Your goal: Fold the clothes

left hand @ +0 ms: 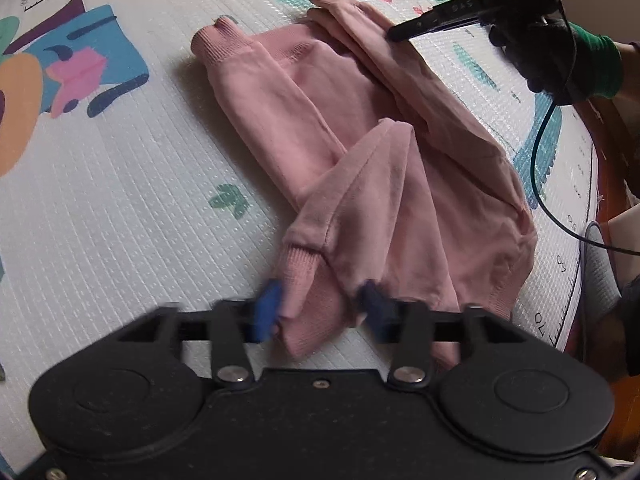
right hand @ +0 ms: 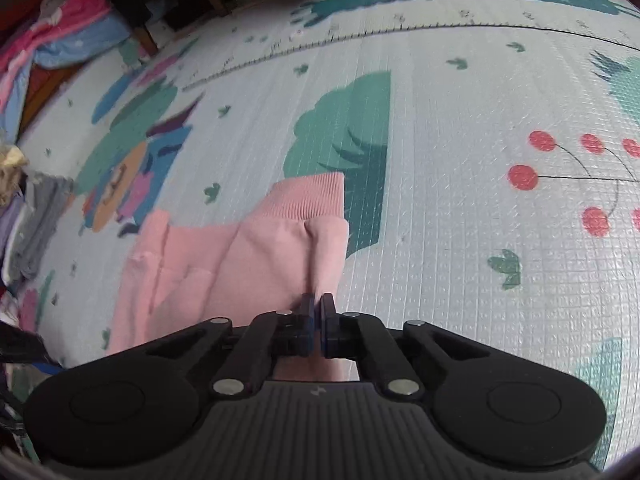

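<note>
A pink sweatshirt [left hand: 360,132] lies crumpled on the patterned play mat [left hand: 120,200], both sleeves bent across its body. My left gripper [left hand: 320,312] is open, its blue pads on either side of the near sleeve's ribbed cuff [left hand: 308,280]. My right gripper [right hand: 318,312] is shut on a fold of the sweatshirt [right hand: 240,260] near its ribbed hem [right hand: 308,196]. The right gripper also shows in the left wrist view [left hand: 394,34], pinching the sweatshirt's far edge.
Piles of folded and loose clothes [right hand: 36,208] lie off the mat's left side in the right wrist view. Pink and blue bedding [right hand: 68,28] and wooden furniture legs [right hand: 148,36] stand at the far left. A black cable [left hand: 536,168] hangs from the right gripper.
</note>
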